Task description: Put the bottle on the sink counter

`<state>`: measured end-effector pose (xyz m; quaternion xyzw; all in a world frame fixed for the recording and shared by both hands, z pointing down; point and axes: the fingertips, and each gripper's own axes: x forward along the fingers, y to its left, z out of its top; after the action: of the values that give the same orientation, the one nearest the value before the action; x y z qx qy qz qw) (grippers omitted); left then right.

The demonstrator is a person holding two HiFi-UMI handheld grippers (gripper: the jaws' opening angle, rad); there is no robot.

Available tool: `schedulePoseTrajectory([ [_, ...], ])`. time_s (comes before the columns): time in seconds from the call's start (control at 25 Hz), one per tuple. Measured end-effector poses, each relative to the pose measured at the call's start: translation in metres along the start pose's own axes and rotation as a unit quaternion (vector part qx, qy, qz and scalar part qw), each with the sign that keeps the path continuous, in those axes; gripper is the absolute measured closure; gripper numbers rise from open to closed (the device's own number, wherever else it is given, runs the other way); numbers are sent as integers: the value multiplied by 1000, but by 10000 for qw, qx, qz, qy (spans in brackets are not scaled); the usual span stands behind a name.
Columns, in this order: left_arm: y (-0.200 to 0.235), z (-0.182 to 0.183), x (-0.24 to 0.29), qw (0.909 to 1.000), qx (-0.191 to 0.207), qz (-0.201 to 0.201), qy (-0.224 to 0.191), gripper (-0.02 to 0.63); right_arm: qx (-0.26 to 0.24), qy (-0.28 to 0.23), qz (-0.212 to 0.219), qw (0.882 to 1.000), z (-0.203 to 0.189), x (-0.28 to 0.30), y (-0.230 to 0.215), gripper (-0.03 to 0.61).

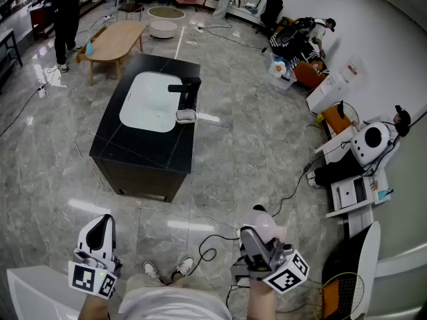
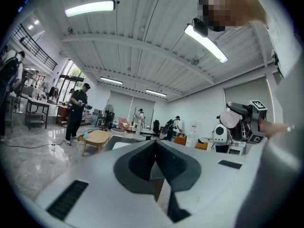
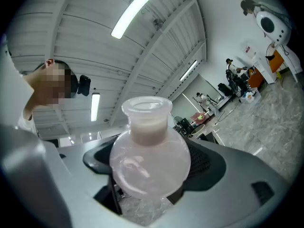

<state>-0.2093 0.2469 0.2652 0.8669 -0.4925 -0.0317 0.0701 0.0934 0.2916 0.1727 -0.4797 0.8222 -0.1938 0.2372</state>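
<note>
A round pale pink bottle (image 1: 265,224) with a short wide neck sits between the jaws of my right gripper (image 1: 261,237), low at the right of the head view. In the right gripper view the bottle (image 3: 149,163) fills the gap, both dark pads (image 3: 204,163) press its sides, and its neck points toward the ceiling. My left gripper (image 1: 100,231) hangs at the lower left, its pads (image 2: 142,163) closed together with nothing between them. The black sink counter (image 1: 157,153) with a white basin (image 1: 148,102) and black faucet (image 1: 187,91) stands well ahead across the floor.
A small white dish (image 1: 187,117) lies on the counter beside the faucet. A wooden coffee table (image 1: 115,40) and a standing person (image 1: 63,9) are beyond the counter. Cables (image 1: 213,235) run over the floor near my shoes (image 1: 167,269). White equipment (image 1: 370,142) lines the right wall.
</note>
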Motion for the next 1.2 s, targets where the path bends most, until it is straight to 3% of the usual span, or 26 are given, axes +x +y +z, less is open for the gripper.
schedulePoseTrajectory([
  [0.2, -2, 7, -11, 9999, 61, -22, -96, 600, -192, 24, 11, 9998, -4, -3, 15, 163],
  [0.6, -45, 11, -12, 9997, 214, 58, -135, 600, -69, 2, 359, 9993, 14, -13, 8, 163],
  [1.2, -90, 2, 20, 9971, 251, 693, -200, 600, 86, 252, 794, 9965, 43, -15, -59, 163],
])
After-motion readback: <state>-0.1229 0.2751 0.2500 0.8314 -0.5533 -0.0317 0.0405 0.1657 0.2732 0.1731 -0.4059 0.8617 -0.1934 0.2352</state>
